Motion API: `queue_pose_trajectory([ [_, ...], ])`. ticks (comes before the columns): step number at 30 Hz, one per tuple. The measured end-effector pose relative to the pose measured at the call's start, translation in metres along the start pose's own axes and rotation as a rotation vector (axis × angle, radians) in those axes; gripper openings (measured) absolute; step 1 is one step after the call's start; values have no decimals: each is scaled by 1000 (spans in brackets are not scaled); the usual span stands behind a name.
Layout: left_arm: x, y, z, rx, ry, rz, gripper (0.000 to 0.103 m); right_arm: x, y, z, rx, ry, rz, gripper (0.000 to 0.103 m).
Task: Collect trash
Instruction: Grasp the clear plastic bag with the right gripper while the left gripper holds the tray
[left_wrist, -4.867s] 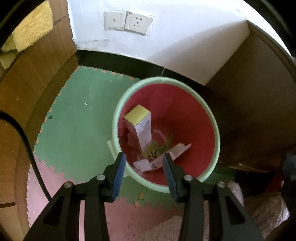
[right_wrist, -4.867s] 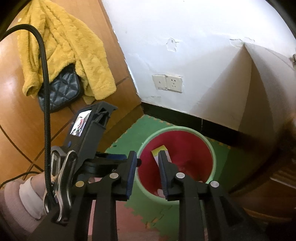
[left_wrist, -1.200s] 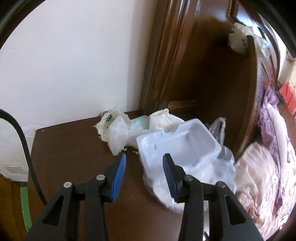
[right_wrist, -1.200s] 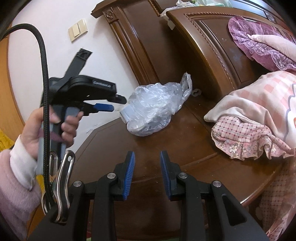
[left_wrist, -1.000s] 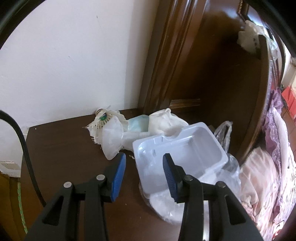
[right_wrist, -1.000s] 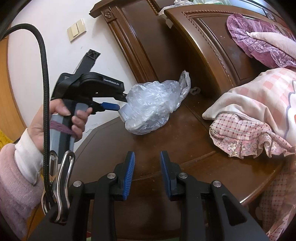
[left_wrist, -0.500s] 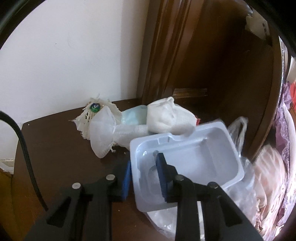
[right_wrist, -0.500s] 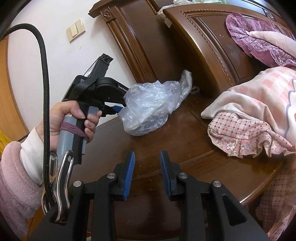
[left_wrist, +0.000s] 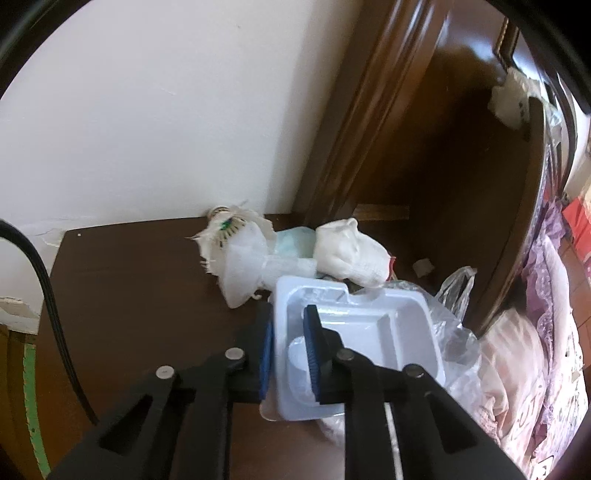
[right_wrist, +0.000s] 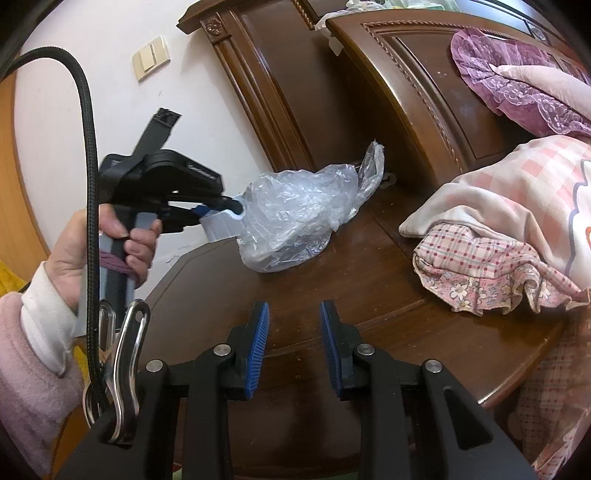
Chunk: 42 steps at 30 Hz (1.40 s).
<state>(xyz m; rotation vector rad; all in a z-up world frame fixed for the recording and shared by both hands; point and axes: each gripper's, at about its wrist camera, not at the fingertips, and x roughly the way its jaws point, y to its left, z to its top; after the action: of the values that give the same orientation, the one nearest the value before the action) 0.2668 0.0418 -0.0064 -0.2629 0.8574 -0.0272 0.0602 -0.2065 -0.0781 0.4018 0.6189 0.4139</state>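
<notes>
Dark wooden nightstand beside a carved headboard, trash piled at its back.

We hold the left gripper level, our left hand wrapped round its handle; its lettering is too blurred to read. Its fingers pinch the near wall of the white plastic tray, which sits in a clear plastic bag, crumpled tissues at 12 o'clock. Our right gripper hovers over bare wood at 6 o'clock, fingers spread, holding nothing.

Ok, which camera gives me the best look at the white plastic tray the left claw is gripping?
Left wrist view: the white plastic tray fills the centre, its compartments open to view, the left claw clamped on its near wall. The right wrist view shows only an edge beside the clear plastic bag.
</notes>
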Motion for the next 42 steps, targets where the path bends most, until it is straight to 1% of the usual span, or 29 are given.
queue_pose_trajectory([
  [1, -3, 2, -1, 3, -2, 3, 7, 0, 1, 0, -2, -2, -2, 29],
  [5, -17, 14, -13, 30, -6, 28, 7, 2, 2, 1, -3, -4, -5, 29],
  [10, -11, 21, -22, 12, 42, -2, 11, 4, 5, 3, -8, -1, -4, 29],
  [14, -9, 22, -29, 0, 72, -33, 13, 1, 6, 17, 2, -22, 0, 29],
  [16, -7, 20, -33, 0, 82, -53, 22, 1, 5, 26, 19, -22, 5, 34],
  [17, -7, 19, -34, -1, 85, -57, 24, 2, 3, 30, 26, -21, 7, 43],
  [18, -6, 17, -36, -2, 87, -62, 28, 3, 2, 36, 32, -19, 8, 46],
  [19, -6, 17, -37, -2, 88, -63, 32, 5, 1, 41, 35, -16, 9, 47],
  [21, -3, 14, -38, -4, 93, -67, 34, 10, -1, 50, 37, -1, 11, 54],
  [22, -1, 13, -39, -9, 96, -69, 36, 13, -3, 55, 40, 9, 10, 56],
  [24, 4, 12, -41, -18, 107, -72, 38, 19, -6, 63, 48, 25, 7, 58],
  [28, 12, 11, -45, -33, 122, -73, 37, 36, -16, 76, 87, 67, -16, 59],
  [29, 13, 12, -46, -32, 121, -72, 33, 41, -20, 79, 103, 76, -22, 59],
  [30, 13, 12, -46, -28, 121, -65, 26, 42, -21, 81, 111, 80, -23, 59],
  [35, 6, 19, -47, -15, 103, -54, 22, 60, -33, 92, 165, 107, -24, 59],
  [39, -6, 34, -48, -37, 87, -58, 20, 65, -31, 95, 189, 122, -16, 59],
  [42, -20, 46, -52, -37, 67, -42, 19, 72, -28, 95, 195, 133, -8, 59],
])
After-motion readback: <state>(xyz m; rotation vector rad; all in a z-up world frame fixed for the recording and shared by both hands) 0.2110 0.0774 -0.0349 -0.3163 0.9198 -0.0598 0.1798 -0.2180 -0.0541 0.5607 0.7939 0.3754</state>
